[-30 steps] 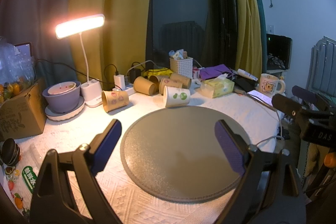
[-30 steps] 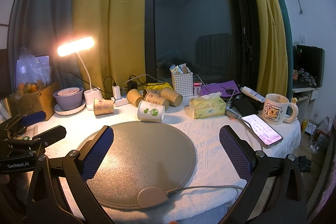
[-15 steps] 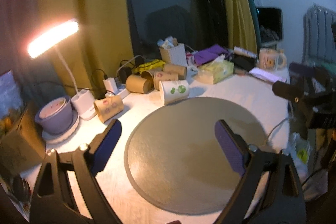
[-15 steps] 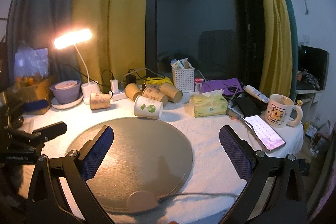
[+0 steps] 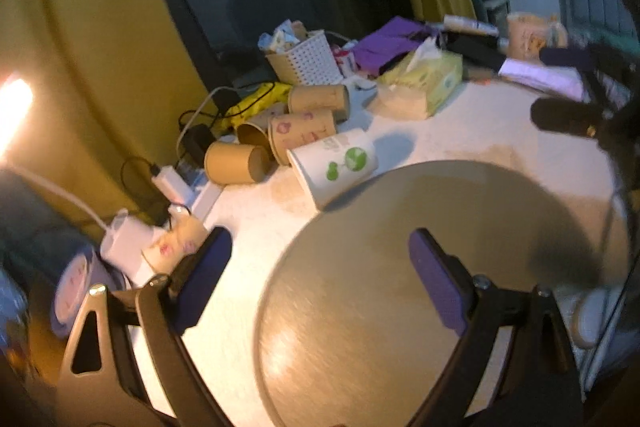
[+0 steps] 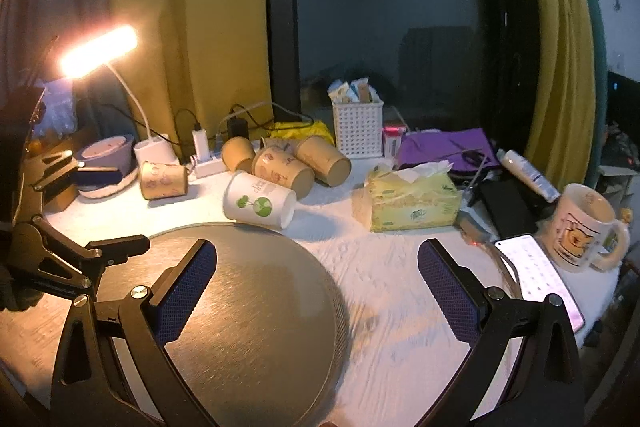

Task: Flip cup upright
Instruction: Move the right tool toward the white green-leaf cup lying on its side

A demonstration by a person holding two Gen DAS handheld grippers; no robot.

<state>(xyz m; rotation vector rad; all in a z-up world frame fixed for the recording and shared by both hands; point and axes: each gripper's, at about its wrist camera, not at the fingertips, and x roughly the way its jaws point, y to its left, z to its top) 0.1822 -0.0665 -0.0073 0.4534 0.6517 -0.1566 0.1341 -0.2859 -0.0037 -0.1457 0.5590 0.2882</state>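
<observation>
Two tools spread, white cup on its side

Left wrist view: the left tool (image 5: 316,267) hangs spread and empty over the round grey mat (image 5: 420,307). Beyond the mat's far edge the white cup (image 5: 334,167) lies on its side on the counter (image 5: 480,123), touching brown paper cups (image 5: 300,131) behind it.

Right wrist view: the right tool (image 6: 318,287) is spread, holding nothing. This view alone shows the lit lamp (image 6: 98,53) at the counter's far left, and a phone (image 6: 536,279) and mug (image 6: 584,227) at its right edge.
</observation>
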